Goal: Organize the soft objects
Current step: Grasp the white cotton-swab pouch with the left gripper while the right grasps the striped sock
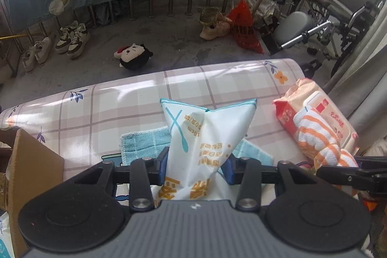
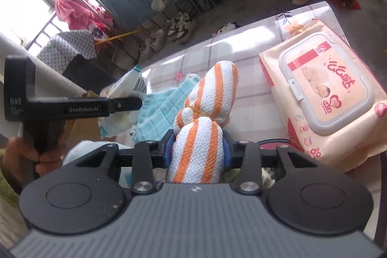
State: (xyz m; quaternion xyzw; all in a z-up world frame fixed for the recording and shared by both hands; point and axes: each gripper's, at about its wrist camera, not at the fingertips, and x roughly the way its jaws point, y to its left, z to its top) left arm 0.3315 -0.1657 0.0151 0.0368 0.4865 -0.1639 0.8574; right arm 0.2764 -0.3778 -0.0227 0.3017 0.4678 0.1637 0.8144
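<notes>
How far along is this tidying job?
Nothing looks put away yet. In hand: the left hand-held gripper is shut on a white packet, the right hand-held gripper on a striped towel. Left on the table: a blue cloth and a wipes pack.

We look forward from each wrist, close above the table [image 1: 96, 100]. Both views share its wipes pack [image 1: 324, 117] [image 2: 324, 98].

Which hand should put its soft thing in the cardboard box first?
Probably the left. The left gripper, shut on the white packet, is right beside the cardboard box. The right gripper holds the striped towel farther away.
</notes>
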